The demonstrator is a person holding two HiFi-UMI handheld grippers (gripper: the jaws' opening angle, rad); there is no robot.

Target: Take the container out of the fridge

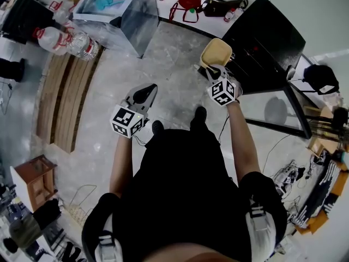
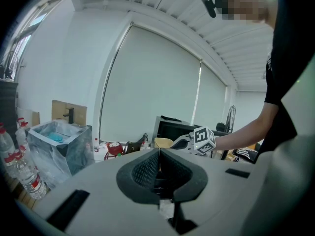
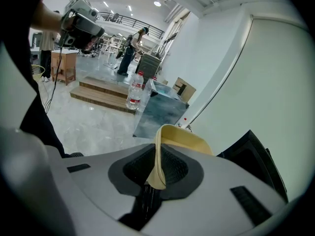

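A pale yellow container [image 1: 216, 53] hangs in the air in front of the black fridge [image 1: 267, 40], which stands at the upper right of the head view. My right gripper [image 1: 214, 70] is shut on the container's [image 3: 181, 139] near rim, the thin wall pinched between the jaws. The container also shows small in the left gripper view [image 2: 163, 142]. My left gripper [image 1: 143, 94] is held lower and to the left, over the floor. Its jaws are pressed together with nothing between them.
A clear box with a blue item [image 1: 117, 10] stands on the floor at the top, with water bottles [image 1: 68, 41] and wooden boards [image 1: 68, 97] to its left. A red bag [image 1: 188, 1] lies beside the fridge. Cables and clutter [image 1: 311, 190] fill the right side.
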